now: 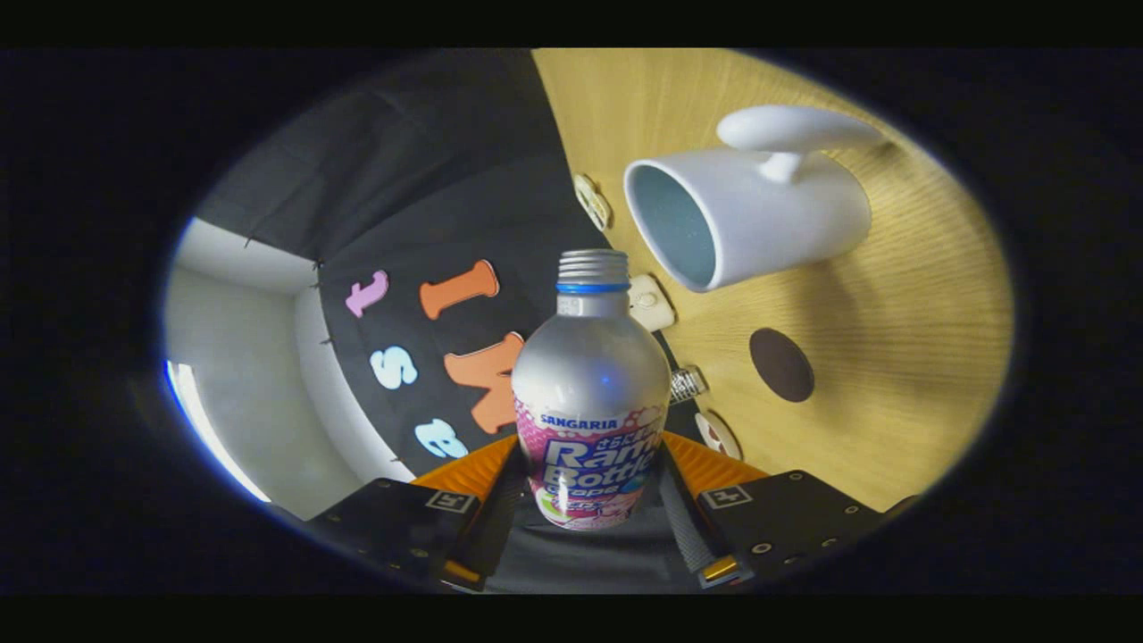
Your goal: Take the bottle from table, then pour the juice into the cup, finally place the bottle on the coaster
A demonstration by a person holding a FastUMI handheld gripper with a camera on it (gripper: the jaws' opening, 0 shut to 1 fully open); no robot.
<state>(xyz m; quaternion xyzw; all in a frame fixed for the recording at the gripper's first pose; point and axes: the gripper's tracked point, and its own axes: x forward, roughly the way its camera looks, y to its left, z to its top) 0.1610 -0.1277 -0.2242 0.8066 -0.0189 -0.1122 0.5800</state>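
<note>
My gripper (589,478) is shut on a silver aluminium bottle (589,384) with a pink label, both fingers pressing on its lower body. The bottle has a threaded neck with a blue ring and no cap on it. The whole view is rolled over, so the wooden table (893,295) stands almost on edge to the right. A white cup (759,214) with a pale blue inside and a handle stands on that table, its mouth just beyond and to the right of the bottle's neck. A dark brown round coaster (781,364) lies on the table, nearer the fingers than the cup.
Small items lie along the table's edge next to the booth wall: a cream square piece (652,304), a silver screw cap (686,384) and round pale pieces (591,201) (717,435). A white wall (241,375) stands past the black cloth.
</note>
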